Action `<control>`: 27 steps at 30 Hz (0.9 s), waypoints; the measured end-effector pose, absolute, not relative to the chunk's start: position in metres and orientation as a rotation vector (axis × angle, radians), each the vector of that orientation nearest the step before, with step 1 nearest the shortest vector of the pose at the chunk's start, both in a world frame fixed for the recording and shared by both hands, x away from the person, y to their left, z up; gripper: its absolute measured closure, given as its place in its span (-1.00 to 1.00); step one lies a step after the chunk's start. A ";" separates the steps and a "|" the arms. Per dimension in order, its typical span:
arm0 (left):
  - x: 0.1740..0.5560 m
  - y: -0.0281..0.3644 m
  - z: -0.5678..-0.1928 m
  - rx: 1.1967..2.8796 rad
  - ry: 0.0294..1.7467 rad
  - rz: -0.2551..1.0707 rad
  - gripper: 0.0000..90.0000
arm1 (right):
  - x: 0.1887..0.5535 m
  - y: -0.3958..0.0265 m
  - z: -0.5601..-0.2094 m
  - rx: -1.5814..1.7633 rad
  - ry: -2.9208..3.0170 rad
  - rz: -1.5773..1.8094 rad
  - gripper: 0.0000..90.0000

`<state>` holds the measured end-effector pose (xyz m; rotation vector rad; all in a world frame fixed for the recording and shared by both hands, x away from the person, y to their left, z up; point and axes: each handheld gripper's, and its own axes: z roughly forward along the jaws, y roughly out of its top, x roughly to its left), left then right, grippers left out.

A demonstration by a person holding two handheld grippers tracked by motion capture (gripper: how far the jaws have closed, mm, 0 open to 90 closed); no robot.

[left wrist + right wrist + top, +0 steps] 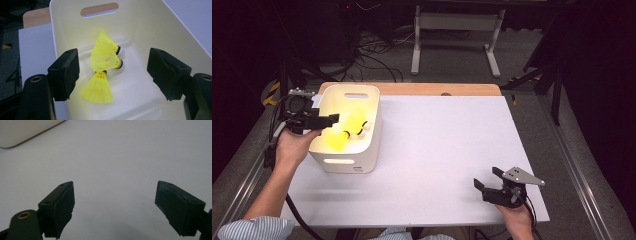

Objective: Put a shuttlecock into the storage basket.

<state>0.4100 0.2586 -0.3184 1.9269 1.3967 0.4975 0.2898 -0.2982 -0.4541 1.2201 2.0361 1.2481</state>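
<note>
I hold the left tongs [331,119] over the near-left rim of the white bin [371,145], jaws spread wide and gripping nothing. In the left gripper view the left tongs [112,72] frame three yellow shuttlecocks [103,56] lying on the bin floor. Two lie stacked side by side with their caps pointing toward the far right wall; the third shuttlecock [98,88] lies just beside them, skirt toward the camera. The bin [150,27] stands at the left end of the white counter [447,145], with a slot handle in its far wall. The right tongs [489,179] rest low at the near-right corner of the counter, well apart from the bin. Their jaws are also spread and hold nothing.
</note>
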 end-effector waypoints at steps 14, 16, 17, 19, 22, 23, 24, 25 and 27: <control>0.405 0.275 -0.319 1.899 1.431 0.512 -0.39 | 0.290 -0.298 -0.454 1.220 2.038 1.247 -0.63; 0.404 0.277 -0.319 1.898 1.431 0.515 -0.39 | 0.290 -0.298 -0.454 1.222 2.037 1.247 -0.63; 0.404 0.278 -0.319 1.894 1.434 0.517 -0.39 | 0.290 -0.298 -0.454 1.222 2.037 1.247 -0.63; 0.403 0.279 -0.319 1.890 1.439 0.518 -0.39 | 0.290 -0.298 -0.454 1.220 2.036 1.248 -0.63; 0.403 0.282 -0.319 1.888 1.444 0.518 -0.39 | 0.290 -0.298 -0.454 1.222 2.036 1.247 -0.63; 0.403 0.283 -0.319 1.886 1.448 0.518 -0.39 | 0.290 -0.298 -0.454 1.222 2.036 1.247 -0.63; 0.402 0.284 -0.320 1.883 1.450 0.520 -0.39 | 0.290 -0.298 -0.454 1.221 2.036 1.247 -0.63; 0.402 0.285 -0.320 1.880 1.454 0.520 -0.39 | 0.290 -0.298 -0.454 1.221 2.036 1.247 -0.63; 0.402 0.286 -0.320 1.884 1.459 0.540 -0.39 | 0.290 -0.298 -0.454 1.221 2.036 1.247 -0.63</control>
